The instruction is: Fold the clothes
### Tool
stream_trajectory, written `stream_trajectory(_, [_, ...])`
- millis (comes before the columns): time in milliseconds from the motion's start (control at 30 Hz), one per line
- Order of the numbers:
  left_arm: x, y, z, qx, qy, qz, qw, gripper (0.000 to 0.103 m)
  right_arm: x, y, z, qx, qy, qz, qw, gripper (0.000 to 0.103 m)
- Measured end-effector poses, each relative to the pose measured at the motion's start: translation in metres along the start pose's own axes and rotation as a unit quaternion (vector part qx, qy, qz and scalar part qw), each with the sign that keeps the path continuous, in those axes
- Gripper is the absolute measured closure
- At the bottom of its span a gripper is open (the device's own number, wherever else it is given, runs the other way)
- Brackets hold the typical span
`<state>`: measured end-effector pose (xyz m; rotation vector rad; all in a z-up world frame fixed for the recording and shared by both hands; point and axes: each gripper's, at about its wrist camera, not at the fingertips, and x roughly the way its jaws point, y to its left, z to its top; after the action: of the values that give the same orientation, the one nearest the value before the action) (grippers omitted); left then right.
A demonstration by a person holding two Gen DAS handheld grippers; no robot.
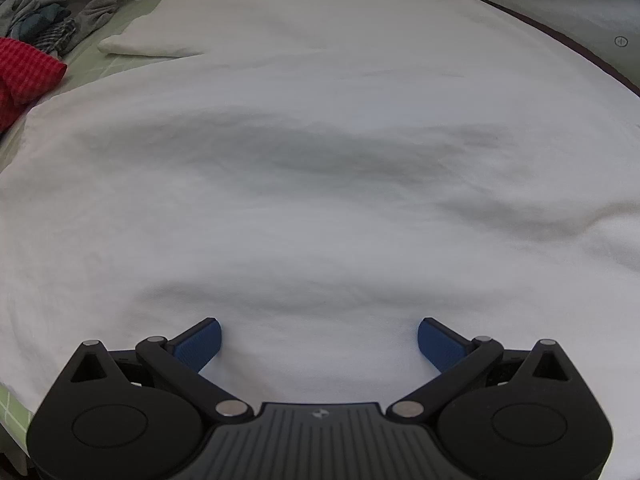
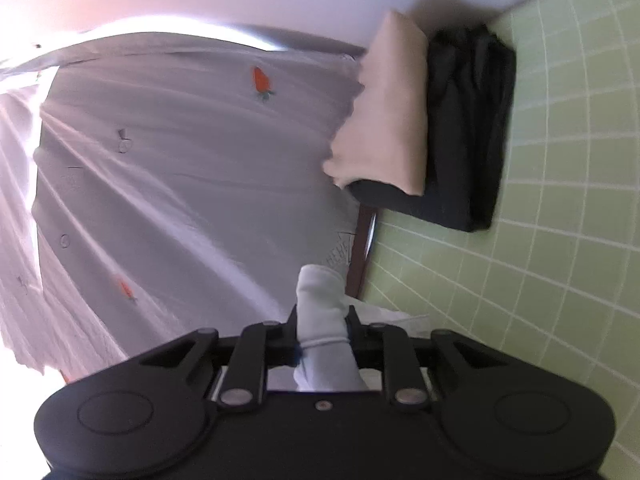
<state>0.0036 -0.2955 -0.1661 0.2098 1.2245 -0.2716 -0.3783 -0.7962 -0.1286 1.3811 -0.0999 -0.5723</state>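
A white shirt point(image 1: 320, 184) lies spread over the green checked mat, filling the left wrist view. My left gripper point(image 1: 319, 340) is open, its blue pads point(image 1: 200, 342) resting low on the cloth with nothing between them. In the right wrist view my right gripper point(image 2: 322, 330) is shut on a bunched fold of the white shirt point(image 2: 320, 308). The cloth hangs lifted and stretched to the left, showing buttons and small orange carrot prints point(image 2: 260, 80).
A pile of unfolded clothes, red point(image 1: 24, 76), grey and striped point(image 1: 56, 20), lies at the far left of the mat. A folded stack, beige point(image 2: 384, 120) on black point(image 2: 468, 128), sits on the green checked mat point(image 2: 560, 240). A dark table edge point(image 2: 360, 248) runs beside it.
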Motion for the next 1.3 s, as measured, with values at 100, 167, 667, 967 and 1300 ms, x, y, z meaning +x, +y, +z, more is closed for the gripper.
stream_trajectory(100, [-0.002, -0.003, -0.001, 0.0, 0.002, 0.0, 1.0, 0.0, 0.002, -0.017, -0.003, -0.091, 0.036, -0.193, 0.976, 0.082])
stream_trajectory(167, [-0.002, -0.005, -0.001, 0.0, 0.007, 0.0, 1.0, 0.0, 0.005, -0.017, -0.012, -0.175, 0.062, -0.275, 0.943, 0.08])
stream_trajectory(667, [0.002, 0.0, 0.006, -0.009, 0.018, 0.001, 0.9998, 0.0, 0.102, 0.051, -0.006, -0.334, 0.05, -0.248, 0.908, 0.04])
stream_trajectory(967, [0.004, 0.002, 0.014, -0.015, 0.034, 0.001, 0.9993, 0.0, 0.199, 0.043, -0.025, -0.328, 0.142, -0.193, 0.914, 0.023])
stream_trajectory(1300, [0.012, 0.031, 0.038, -0.078, 0.043, 0.021, 0.9958, 0.0, 0.21, 0.063, -0.046, -0.374, 0.165, -0.186, 0.894, 0.082])
